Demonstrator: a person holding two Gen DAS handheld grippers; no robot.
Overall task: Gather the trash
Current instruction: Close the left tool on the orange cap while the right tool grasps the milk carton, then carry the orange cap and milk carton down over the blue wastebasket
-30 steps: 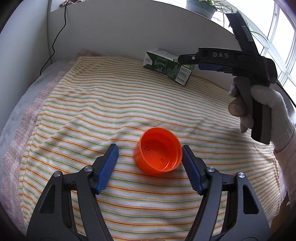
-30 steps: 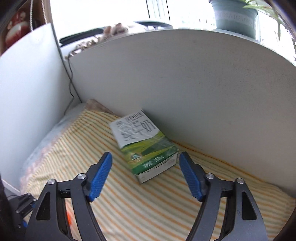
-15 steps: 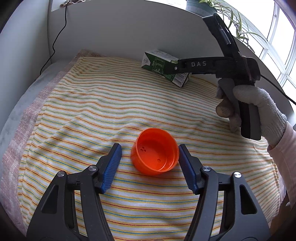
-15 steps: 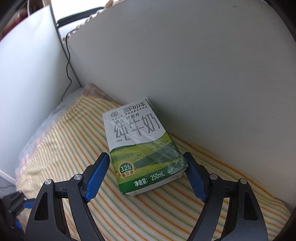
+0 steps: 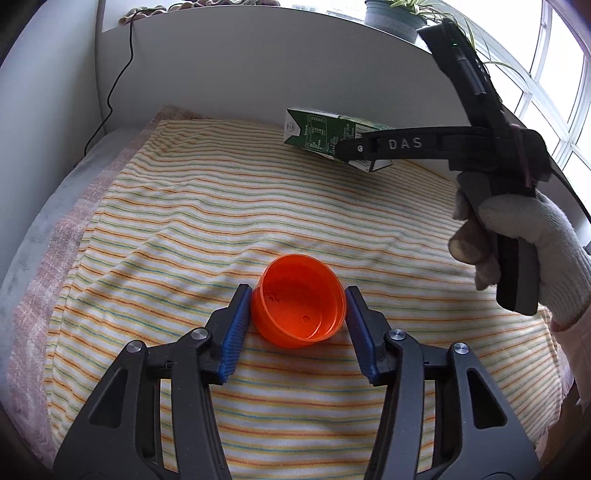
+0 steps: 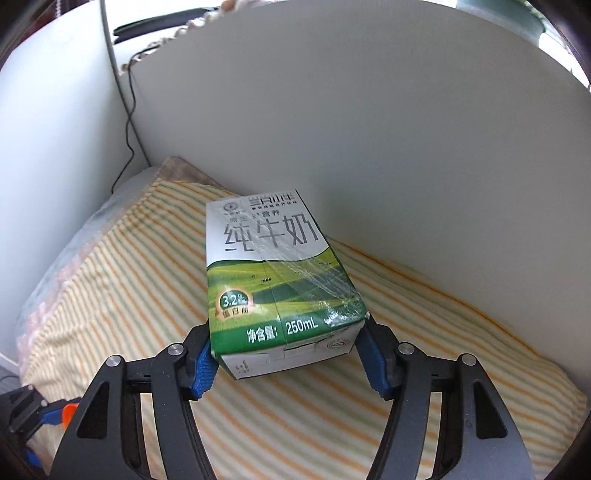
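An orange plastic cup (image 5: 299, 310) lies tipped on the striped cloth (image 5: 207, 206), its mouth facing me. My left gripper (image 5: 297, 295) is closing on it, and both blue pads touch its sides. A green and white milk carton (image 6: 273, 273) lies flat near the white back board. My right gripper (image 6: 288, 339) is closing around the carton's near end, with the blue pads against its two lower corners. In the left wrist view the carton (image 5: 321, 134) sits at the far right, partly hidden by a black finger (image 5: 399, 144) of the right gripper, which a gloved hand (image 5: 535, 236) holds.
A white board (image 6: 369, 129) walls the back and a second one (image 6: 48, 147) the left side. A black cable (image 5: 114, 92) hangs down in the corner. A potted plant (image 5: 391, 18) stands behind the board by a window (image 5: 554, 92). Grey padding (image 5: 48, 214) borders the cloth on the left.
The left jaws have narrowed from wide apart to touching the orange cup. The right gripper has moved forward and down to the carton, and its jaws have come in against it.
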